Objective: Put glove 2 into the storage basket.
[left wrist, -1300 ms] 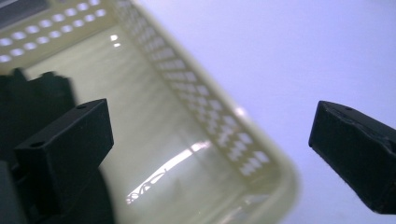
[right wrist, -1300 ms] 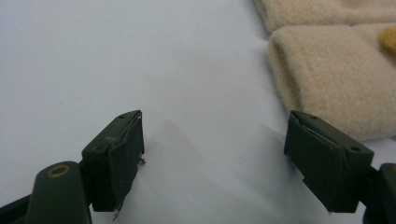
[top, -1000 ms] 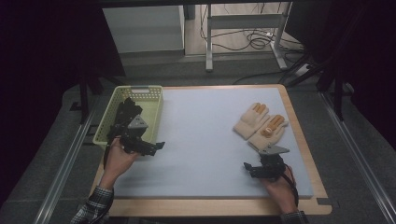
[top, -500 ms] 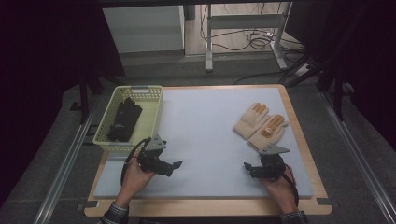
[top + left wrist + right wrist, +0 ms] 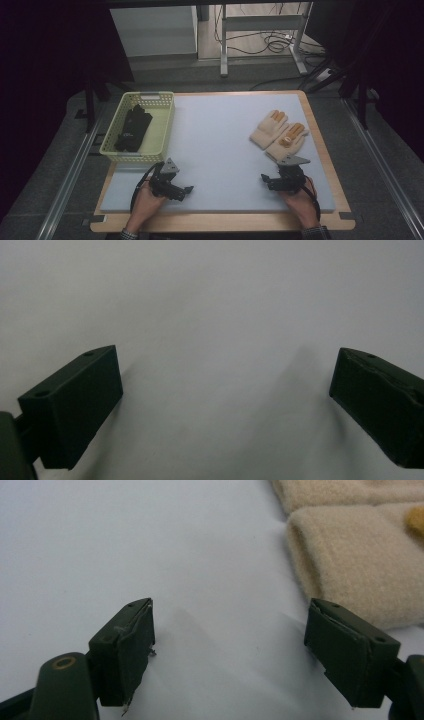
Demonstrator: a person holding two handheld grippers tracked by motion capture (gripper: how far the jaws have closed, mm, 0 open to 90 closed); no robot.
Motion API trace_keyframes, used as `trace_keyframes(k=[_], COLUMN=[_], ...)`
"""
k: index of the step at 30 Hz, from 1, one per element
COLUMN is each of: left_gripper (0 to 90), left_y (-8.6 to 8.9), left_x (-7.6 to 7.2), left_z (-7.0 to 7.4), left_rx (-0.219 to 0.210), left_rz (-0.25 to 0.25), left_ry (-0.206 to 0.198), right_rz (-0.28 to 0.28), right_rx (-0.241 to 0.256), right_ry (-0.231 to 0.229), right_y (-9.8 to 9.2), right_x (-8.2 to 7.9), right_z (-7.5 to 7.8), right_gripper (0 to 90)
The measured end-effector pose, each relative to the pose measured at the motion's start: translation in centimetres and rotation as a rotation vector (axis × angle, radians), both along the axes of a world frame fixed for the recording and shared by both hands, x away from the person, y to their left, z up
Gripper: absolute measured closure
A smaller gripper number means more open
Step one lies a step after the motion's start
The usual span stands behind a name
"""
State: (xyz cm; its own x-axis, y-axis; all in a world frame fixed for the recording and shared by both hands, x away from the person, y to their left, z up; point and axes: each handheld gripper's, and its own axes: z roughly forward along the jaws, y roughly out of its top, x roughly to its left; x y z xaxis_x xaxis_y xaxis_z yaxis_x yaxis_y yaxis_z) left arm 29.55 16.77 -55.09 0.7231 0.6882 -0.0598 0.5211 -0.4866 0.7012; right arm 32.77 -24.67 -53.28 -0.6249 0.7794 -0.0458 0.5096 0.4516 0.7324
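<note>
A pair of beige gloves (image 5: 278, 133) with orange fingertips lies flat on the right of the pale blue mat (image 5: 220, 145). Black gloves (image 5: 132, 128) lie in a yellow-green basket (image 5: 165, 125) at the left. My left gripper (image 5: 187, 190) rests low over the mat's front left, just below the basket; its jaws stand wide apart over bare mat (image 5: 225, 340), so it is open. My right gripper (image 5: 265, 179) sits at the front right, just short of the nearer beige glove (image 5: 360, 565), also open with nothing between its fingers (image 5: 125, 645).
The mat lies on a wooden table (image 5: 320, 150) whose border shows all round. Beyond the far edge stand a grey cabinet (image 5: 152, 30), a metal frame (image 5: 260, 35) and cables on the floor. Metal rails (image 5: 70, 170) run along both sides.
My left gripper has drawn back from the basket's near edge, toward the person and to the right, onto the front of the mat. The right gripper has stayed put.
</note>
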Motion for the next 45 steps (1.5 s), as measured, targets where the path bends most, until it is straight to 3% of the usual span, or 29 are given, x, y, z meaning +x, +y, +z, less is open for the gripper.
trace_keyframes(k=[4,16,24,30,36,45], left_gripper=[1.2,1.4,1.8,1.9,2.0,2.0], left_y=[-0.2,-0.2,-0.1,-0.1,-0.1,-0.1], left_x=[-0.1,-0.1,-0.1,-0.1,-0.1,-0.1], left_z=[0.0,-0.1,-0.1,-0.1,-0.1,-0.1], left_rx=[0.022,0.016,0.015,0.014,0.014,0.012], left_rz=[0.0,0.003,0.005,0.006,0.006,0.007], left_ry=[-0.01,-0.013,-0.014,-0.015,-0.015,-0.015], right_rz=[-0.001,-0.007,0.036,0.048,-0.007,-0.109], right_rx=[-0.001,-0.003,-0.001,0.044,0.026,0.036], right_ry=[0.0,0.0,0.006,0.012,-0.018,-0.027], right_y=[0.0,0.2,1.7,2.5,2.2,0.5], right_x=[0.0,-0.2,-0.2,1.4,4.2,8.6], right_z=[0.0,0.1,0.9,2.9,4.6,5.2], right_gripper=[20.0,22.5,26.0,25.8,26.5,44.7])
